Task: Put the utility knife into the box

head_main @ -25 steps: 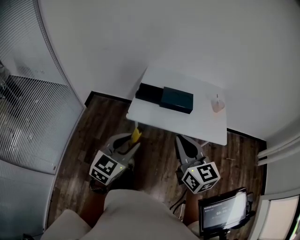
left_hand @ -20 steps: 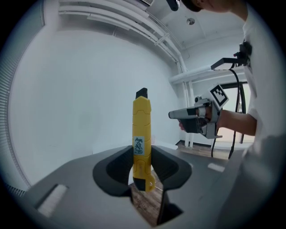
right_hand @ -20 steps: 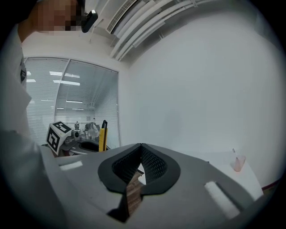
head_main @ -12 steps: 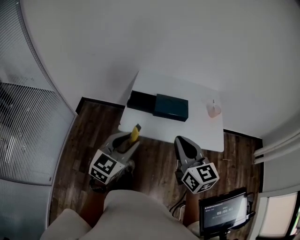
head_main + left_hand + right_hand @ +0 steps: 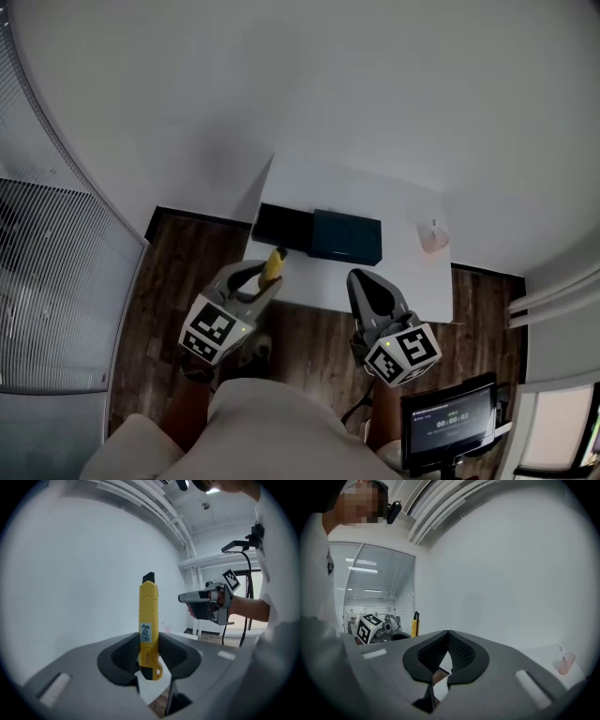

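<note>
We judge the carry is in hand: our left tool [image 5: 149, 649] grips the yellow utility knife [image 5: 148, 620] upright, near the dark box [image 5: 323, 234] on the tabletop [image 5: 394, 202], on our side of it. The right tool [image 5: 447, 634] is pinched together, empty. Next the knife must go over the box and down. Its small sticker [image 5: 146, 632] is unreadable.

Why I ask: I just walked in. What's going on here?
A person stands at a white table with a gripper in each hand. The left gripper has its jaws closed on a yellow utility knife, held upright near the table's front edge. The right gripper is shut and empty. A dark box lies on the table, and the knife is not yet in it.
</note>
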A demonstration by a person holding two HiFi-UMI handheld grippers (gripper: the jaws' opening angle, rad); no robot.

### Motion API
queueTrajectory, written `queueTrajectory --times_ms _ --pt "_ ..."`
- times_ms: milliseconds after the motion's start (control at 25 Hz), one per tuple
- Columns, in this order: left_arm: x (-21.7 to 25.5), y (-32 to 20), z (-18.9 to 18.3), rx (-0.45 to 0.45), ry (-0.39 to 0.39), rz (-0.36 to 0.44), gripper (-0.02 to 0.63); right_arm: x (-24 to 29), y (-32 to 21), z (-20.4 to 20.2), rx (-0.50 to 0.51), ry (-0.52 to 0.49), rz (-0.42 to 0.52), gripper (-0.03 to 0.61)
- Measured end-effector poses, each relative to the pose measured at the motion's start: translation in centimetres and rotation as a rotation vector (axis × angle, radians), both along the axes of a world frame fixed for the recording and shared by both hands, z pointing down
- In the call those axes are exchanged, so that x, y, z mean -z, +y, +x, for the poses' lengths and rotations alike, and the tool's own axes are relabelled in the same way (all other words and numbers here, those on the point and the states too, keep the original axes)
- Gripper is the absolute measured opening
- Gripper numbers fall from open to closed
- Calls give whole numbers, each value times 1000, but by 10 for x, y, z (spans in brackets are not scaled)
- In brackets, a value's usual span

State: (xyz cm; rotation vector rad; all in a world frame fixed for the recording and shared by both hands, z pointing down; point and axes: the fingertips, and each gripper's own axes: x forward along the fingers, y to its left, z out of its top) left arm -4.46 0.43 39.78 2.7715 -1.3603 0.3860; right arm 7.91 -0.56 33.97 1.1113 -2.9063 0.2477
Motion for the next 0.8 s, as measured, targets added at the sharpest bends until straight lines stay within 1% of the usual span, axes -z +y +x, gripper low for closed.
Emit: queueTrajectory --times_ms 240,440,800 --pt "0 -36 -13 -16 10 -5 126 0 -36 -10 -38 4 -12 2" --pt "-9 -68 -29 -27 17 -16 126 -7 -68 -24 -62 15 -27 2" --pt "-9 -102 -46 -41 20 -34 125 -6 -104 -40 -90 20 -46 2"
